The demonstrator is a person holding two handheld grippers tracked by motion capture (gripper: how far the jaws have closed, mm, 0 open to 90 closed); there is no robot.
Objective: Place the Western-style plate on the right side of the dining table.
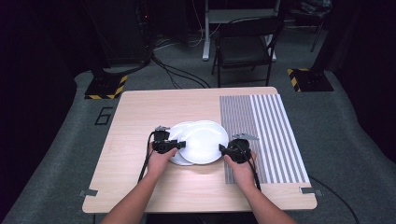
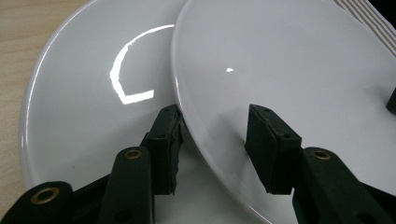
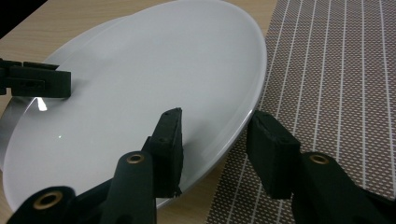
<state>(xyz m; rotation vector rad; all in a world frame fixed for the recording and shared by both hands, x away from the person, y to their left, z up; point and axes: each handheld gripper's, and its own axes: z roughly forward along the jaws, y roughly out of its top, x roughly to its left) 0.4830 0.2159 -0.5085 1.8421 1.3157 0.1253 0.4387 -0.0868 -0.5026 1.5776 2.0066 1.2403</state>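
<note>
While the upper plate (image 1: 203,141) sits tilted, its left edge overlapping the lower plate (image 1: 177,135) and its right edge raised near the striped mat (image 1: 261,135), both grippers meet it from opposite sides near the middle of the wooden table (image 1: 140,116). Being round, it has no long axis; its concave face looks upward and leans a little toward the left.

Seen in the right gripper view, the right gripper (image 3: 212,140) straddles the plate's rim: one finger lies over the white face, the other sits under the raised edge above the mat, clamped on the rim.

Seen in the left gripper view, the left gripper (image 2: 215,140) brackets the opposite rim, one finger (image 2: 166,144) tucked beneath it over the lower plate, the other above the face with a visible gap, so its jaws stand released.
</note>
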